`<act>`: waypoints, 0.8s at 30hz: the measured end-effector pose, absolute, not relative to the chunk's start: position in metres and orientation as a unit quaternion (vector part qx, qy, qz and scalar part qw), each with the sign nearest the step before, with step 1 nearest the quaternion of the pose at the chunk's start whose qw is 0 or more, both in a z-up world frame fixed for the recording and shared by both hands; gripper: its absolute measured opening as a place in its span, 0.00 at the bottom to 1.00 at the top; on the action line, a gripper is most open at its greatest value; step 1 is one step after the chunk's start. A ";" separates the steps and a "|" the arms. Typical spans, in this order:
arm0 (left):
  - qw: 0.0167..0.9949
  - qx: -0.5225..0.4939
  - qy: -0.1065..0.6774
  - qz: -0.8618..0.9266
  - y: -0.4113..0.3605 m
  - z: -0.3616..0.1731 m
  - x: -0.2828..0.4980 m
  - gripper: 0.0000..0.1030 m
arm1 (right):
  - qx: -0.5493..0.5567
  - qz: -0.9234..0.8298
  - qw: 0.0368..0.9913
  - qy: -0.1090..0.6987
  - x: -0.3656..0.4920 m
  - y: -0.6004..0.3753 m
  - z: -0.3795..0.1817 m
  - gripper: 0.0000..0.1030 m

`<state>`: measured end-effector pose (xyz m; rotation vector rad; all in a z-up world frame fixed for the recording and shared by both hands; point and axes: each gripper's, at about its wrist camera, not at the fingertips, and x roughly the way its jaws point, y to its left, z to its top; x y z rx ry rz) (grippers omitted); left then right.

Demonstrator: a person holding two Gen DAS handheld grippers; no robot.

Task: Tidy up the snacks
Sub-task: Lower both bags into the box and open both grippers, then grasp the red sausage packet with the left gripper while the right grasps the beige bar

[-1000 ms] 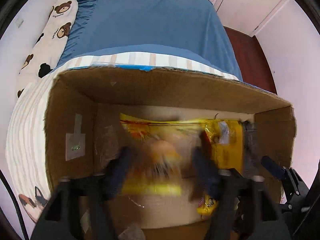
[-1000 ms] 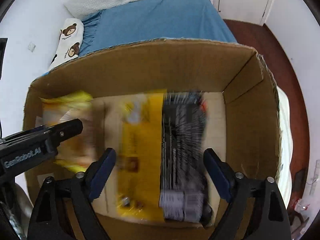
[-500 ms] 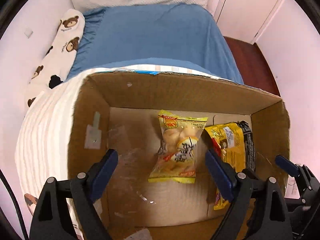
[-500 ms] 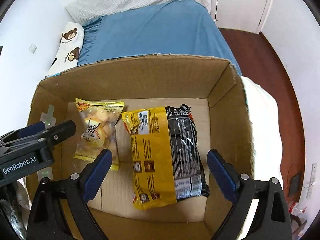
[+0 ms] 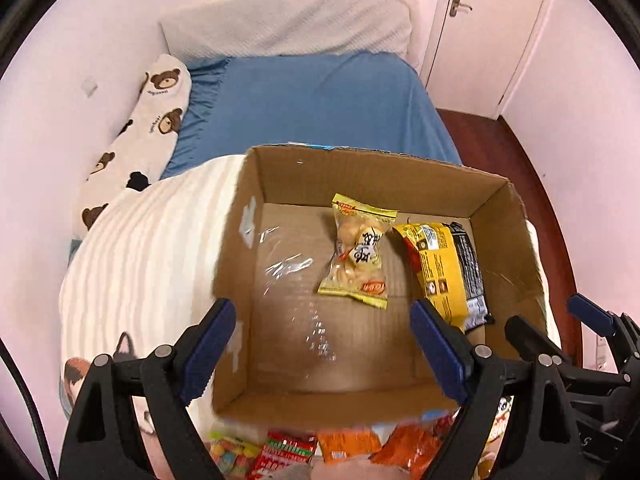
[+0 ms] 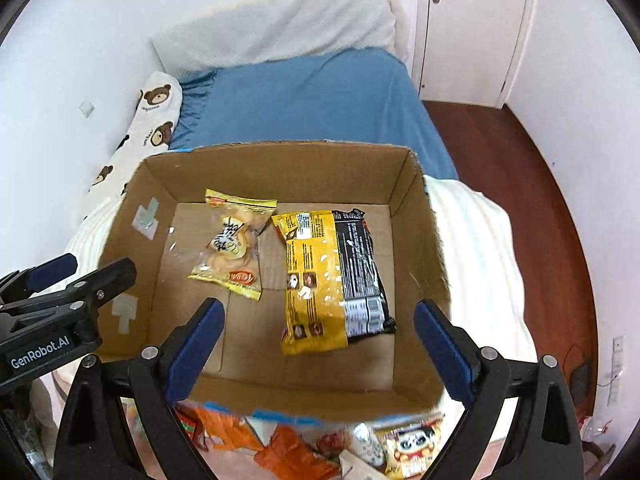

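The left gripper (image 5: 322, 344) has its blue-padded fingers (image 5: 208, 344) spread wide with nothing between them, pointing steeply down over the near-left part of the cardboard box (image 5: 360, 176). The right gripper (image 6: 320, 344) hangs the same way, fingers (image 6: 440, 348) wide apart and empty, above the box's near edge. In the right wrist view the left gripper's body shows at the left edge, printed "GenRobot.AI".

Two snacks lie flat on the box floor, side by side and nearly touching at their far corners. One is a clear-and-yellow pastry bag (image 5: 358, 254) with black Chinese characters on a round label that are too small to read. The other is a yellow-and-black noodle packet (image 6: 332, 276) lying back side up, with a barcode and small pictures; its print is unreadable.

In front of the box, more loose snack packets (image 6: 320, 444) lie in a heap, orange, red and one with a cartoon panda face; their count cannot be told. The box rests on a striped white quilt (image 5: 148, 248) on a bed with a blue sheet (image 5: 316, 108) and a bear-print pillow (image 5: 148, 120).
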<state>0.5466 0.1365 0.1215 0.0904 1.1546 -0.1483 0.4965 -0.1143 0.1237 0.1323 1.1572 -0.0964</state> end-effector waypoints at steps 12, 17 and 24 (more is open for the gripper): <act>0.823 0.045 0.563 -0.062 0.182 0.115 0.462 0.86 | 0.140 -0.043 0.819 0.555 0.404 -0.115 0.130 0.95; 0.793 0.074 0.604 -0.023 0.217 0.060 0.431 0.86 | 0.151 -0.058 0.778 0.607 0.372 -0.120 0.076 0.95; 0.744 0.060 0.666 0.018 0.257 -0.011 0.412 0.86 | 0.248 -0.103 0.700 0.662 0.317 -0.141 -0.010 0.93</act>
